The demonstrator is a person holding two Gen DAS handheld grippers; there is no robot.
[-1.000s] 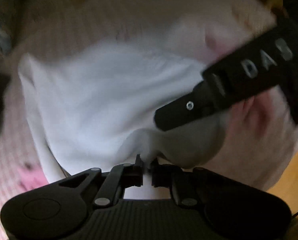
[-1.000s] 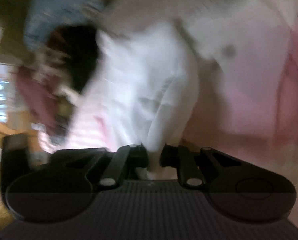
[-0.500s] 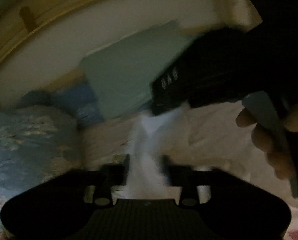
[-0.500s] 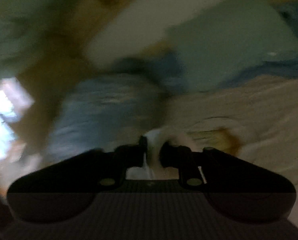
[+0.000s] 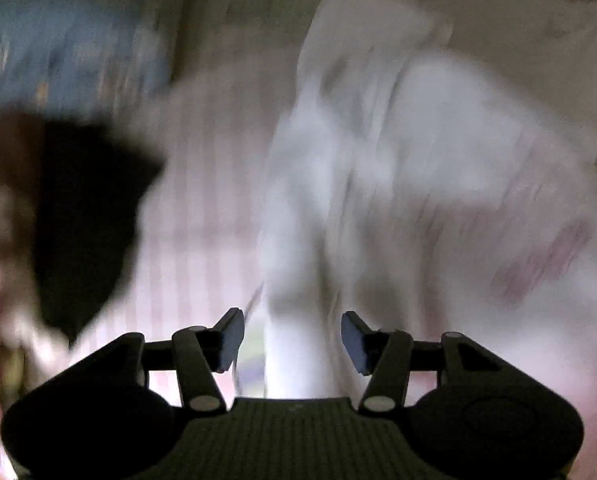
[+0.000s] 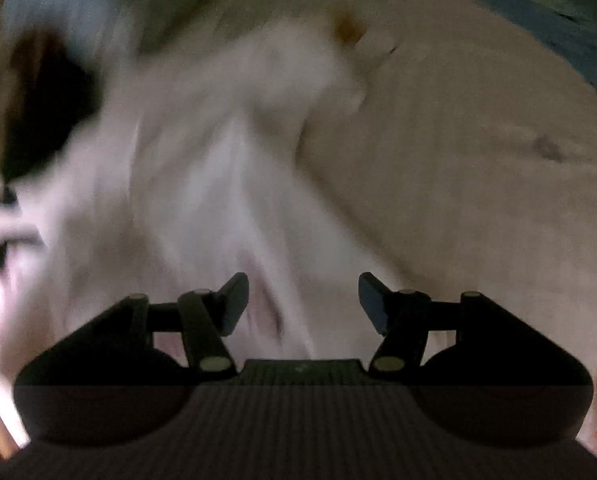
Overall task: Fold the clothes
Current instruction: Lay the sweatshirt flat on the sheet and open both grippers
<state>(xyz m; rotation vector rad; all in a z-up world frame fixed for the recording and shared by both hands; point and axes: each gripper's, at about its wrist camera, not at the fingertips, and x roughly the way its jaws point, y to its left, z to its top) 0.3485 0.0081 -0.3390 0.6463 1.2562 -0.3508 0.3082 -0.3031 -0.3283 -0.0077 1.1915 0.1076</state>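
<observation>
A white garment point(image 5: 358, 152) lies crumpled on the bed, blurred by motion; it also shows in the right wrist view point(image 6: 202, 184). My left gripper point(image 5: 292, 340) is open, with a strip of the white cloth running between its spread fingers, not pinched. My right gripper point(image 6: 303, 300) is open just above the garment's near edge, holding nothing.
A pink striped sheet point(image 5: 202, 184) lies under the garment. A dark garment point(image 5: 82, 216) sits at the left, also in the right wrist view point(image 6: 38, 112). A beige bedsheet point(image 6: 478, 168) covers the right. Blue bedding point(image 5: 66, 48) lies at the far left.
Both grippers held the white garment lifted half a second ago. Both have now opened and let it go, and both cameras have swung down towards the bed.
</observation>
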